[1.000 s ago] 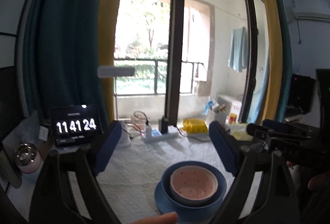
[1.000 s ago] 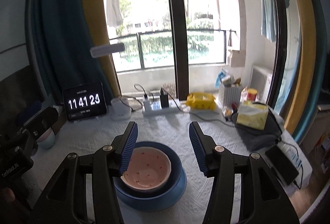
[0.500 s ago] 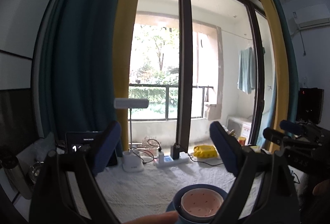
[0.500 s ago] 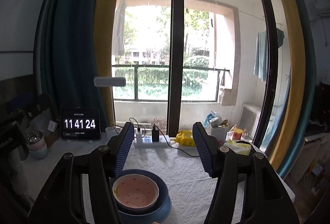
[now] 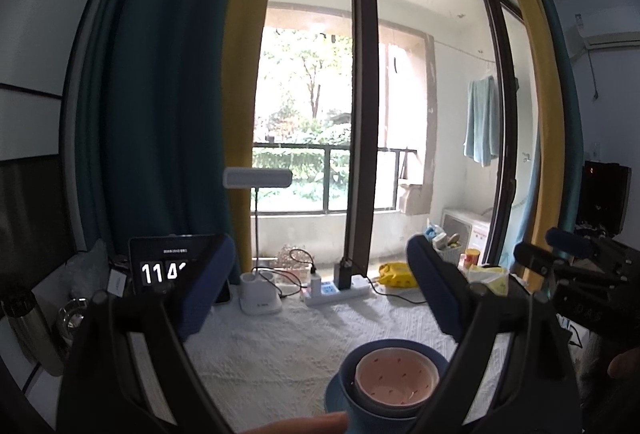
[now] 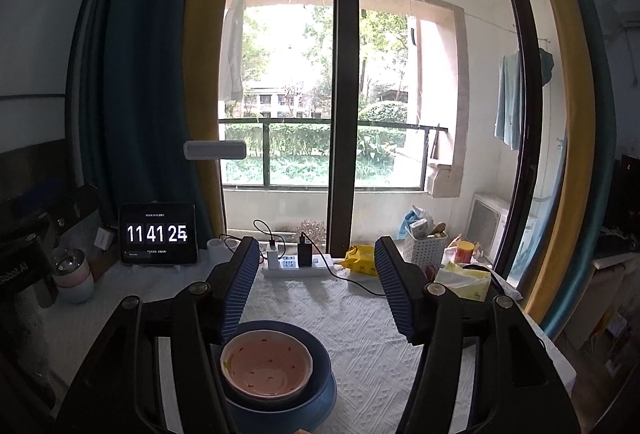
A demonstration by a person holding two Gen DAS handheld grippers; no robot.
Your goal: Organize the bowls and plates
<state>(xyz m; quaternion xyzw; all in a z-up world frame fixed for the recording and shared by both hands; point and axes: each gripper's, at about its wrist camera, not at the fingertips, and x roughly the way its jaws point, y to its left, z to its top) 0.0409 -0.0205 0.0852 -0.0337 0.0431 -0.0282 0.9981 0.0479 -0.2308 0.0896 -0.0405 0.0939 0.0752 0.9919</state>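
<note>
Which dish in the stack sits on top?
The pink bowl with small red specks. It nests inside the dark blue bowl, which sits on the blue plate at the bottom.

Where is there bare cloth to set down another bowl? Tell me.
Bare white tablecloth lies between the stacked pink bowl and the power strip, and right of the stack. The back edge is crowded: clock tablet, yellow packet, tissue box.

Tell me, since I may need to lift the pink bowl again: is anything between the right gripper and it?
Nothing visible. The right gripper stands open above and behind the pink bowl, which sits nested in the blue bowl on the white cloth.
</note>
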